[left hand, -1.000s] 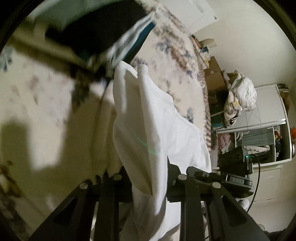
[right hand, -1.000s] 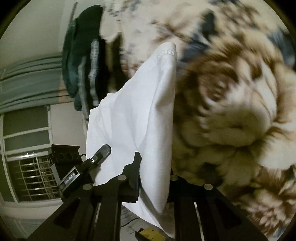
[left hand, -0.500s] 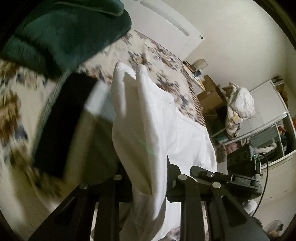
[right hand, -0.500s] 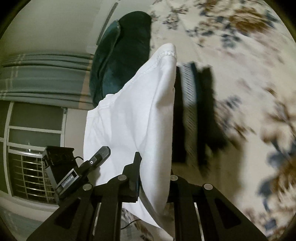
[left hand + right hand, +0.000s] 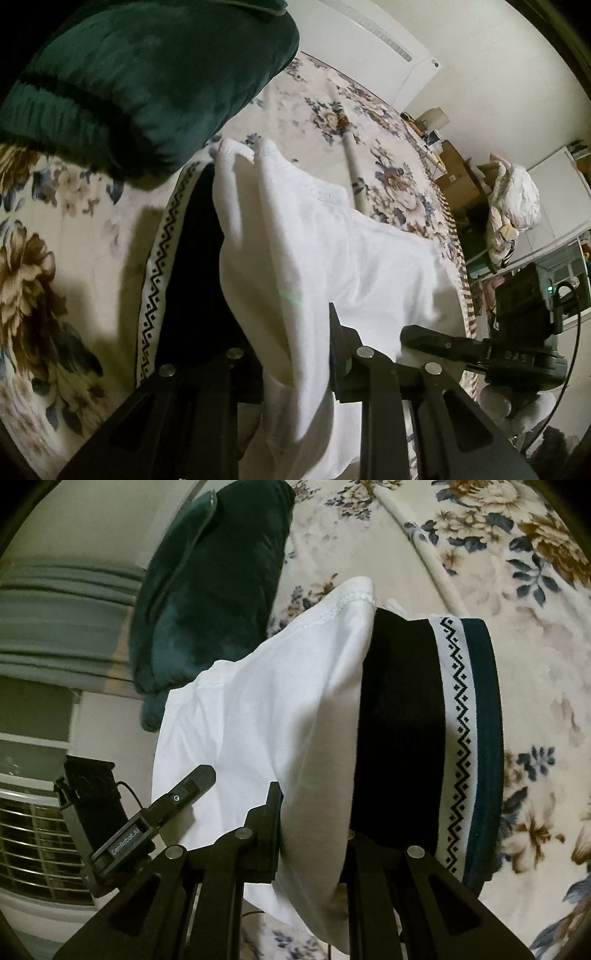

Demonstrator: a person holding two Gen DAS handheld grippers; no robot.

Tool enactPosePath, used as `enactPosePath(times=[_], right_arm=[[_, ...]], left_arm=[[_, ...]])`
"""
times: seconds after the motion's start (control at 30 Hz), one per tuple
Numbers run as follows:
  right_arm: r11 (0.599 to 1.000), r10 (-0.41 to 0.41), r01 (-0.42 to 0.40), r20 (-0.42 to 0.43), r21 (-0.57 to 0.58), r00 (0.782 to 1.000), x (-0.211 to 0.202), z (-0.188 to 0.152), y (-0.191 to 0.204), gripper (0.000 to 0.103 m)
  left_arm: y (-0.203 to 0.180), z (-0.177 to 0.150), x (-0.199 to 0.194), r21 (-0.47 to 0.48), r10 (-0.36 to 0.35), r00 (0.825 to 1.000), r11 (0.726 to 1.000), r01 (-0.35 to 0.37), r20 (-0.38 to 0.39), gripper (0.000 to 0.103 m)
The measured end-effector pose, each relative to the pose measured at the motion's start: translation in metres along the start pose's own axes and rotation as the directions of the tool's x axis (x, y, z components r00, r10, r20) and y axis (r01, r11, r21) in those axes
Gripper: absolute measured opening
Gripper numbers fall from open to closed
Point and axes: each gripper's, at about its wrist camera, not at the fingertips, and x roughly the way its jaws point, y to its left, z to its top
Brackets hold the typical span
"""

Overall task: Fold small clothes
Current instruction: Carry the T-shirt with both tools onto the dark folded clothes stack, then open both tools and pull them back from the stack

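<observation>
A white garment hangs stretched between my two grippers above a floral bedspread. My left gripper is shut on one bunched edge of it. My right gripper is shut on the other edge of the white garment. Just beneath lies a folded black garment with a white zigzag band and a teal edge; it also shows in the left wrist view. Each gripper shows in the other's view, the right gripper to the lower right and the left gripper to the lower left.
A dark green cushion lies on the bed beyond the black garment, also in the right wrist view. A pale tube lies across the bedspread. Boxes, a white bundle and shelves stand beside the bed.
Both grippers have carried the white garment across the bed toward the green cushion and lowered it. It now hangs right over the folded black garment. Both grips are unchanged.
</observation>
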Motion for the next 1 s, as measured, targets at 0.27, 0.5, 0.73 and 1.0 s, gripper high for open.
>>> enactPosePath(times=[0.27,0.5,0.73,1.0], right_arm=[[0.987,-0.147,0.149,0.036,-0.057,0.988,0.008,-0.003,0.020,0.017],[0.923,-0.344,0.359,0.123,-0.139,0.931,0.005,-0.008,0.047,0.040],[0.765,-0.572,0.631,0.312,-0.132,0.759,-0.039,-0.041,0.068,0.099],[0.616,-0.674,0.786,0.483,-0.052,0.560,-0.099,-0.093,0.105,0.103]], left_arm=[[-0.010,-0.002,-0.005,0.042,0.069,0.997,0.997,-0.070,0.014,0.028],[-0.024,0.000,-0.018,0.086,0.257,0.964,0.961,-0.263,0.070,0.038],[-0.042,-0.009,-0.051,0.118,0.393,0.901,0.901,-0.417,0.186,0.095],[-0.076,-0.034,-0.104,0.090,0.459,0.851,0.865,-0.493,0.256,0.102]])
